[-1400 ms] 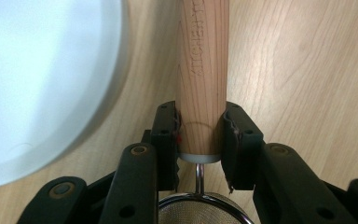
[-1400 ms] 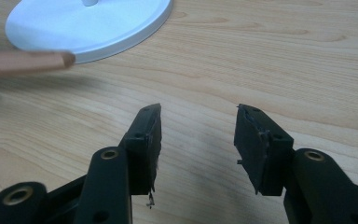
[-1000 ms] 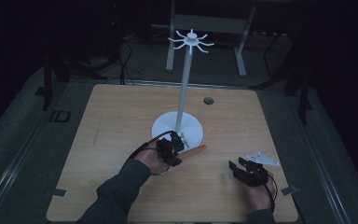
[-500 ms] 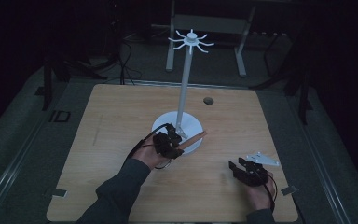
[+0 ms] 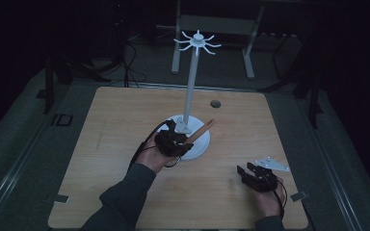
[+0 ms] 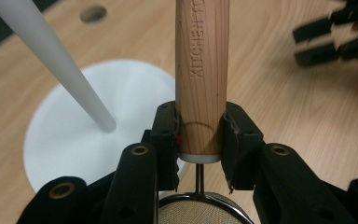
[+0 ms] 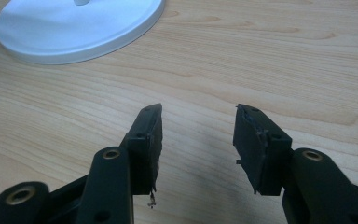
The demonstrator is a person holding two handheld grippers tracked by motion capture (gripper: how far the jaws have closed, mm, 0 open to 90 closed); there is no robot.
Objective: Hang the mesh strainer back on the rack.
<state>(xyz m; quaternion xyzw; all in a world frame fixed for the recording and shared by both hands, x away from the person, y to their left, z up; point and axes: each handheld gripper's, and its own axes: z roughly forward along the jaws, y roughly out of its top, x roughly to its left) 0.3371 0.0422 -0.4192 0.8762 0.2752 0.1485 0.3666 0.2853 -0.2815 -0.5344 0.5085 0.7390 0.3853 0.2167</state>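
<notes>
- The left gripper is clamped on the round, light wooden handle of a small kitchen strainer; both black pads press the handle's lower end, just above its white cap.
- Below the cap, a thin metal stem runs down to the strainer's round metal mesh bowl, which shows at the bottom edge of the left gripper view, between the gripper's arms.
- In the high view the wooden handle slants up and to the right from the gripper, over the round white base of a tall white stand whose pole carries a ring of short hook arms at the top.
- Compared with a second ago, the left hand holds the gripper higher and closer to the pole; then the handle lay low, near the front edge of the base, and now it is lifted and crosses above the base.
- The grip on the handle is the same as before.
- The right gripper sits where it was, near the front right of the light wooden table, well apart from the stand.
- Its jaws stand apart with nothing between them; the right gripper view shows bare tabletop in the gap, with the white base farther off at upper left.
</notes>
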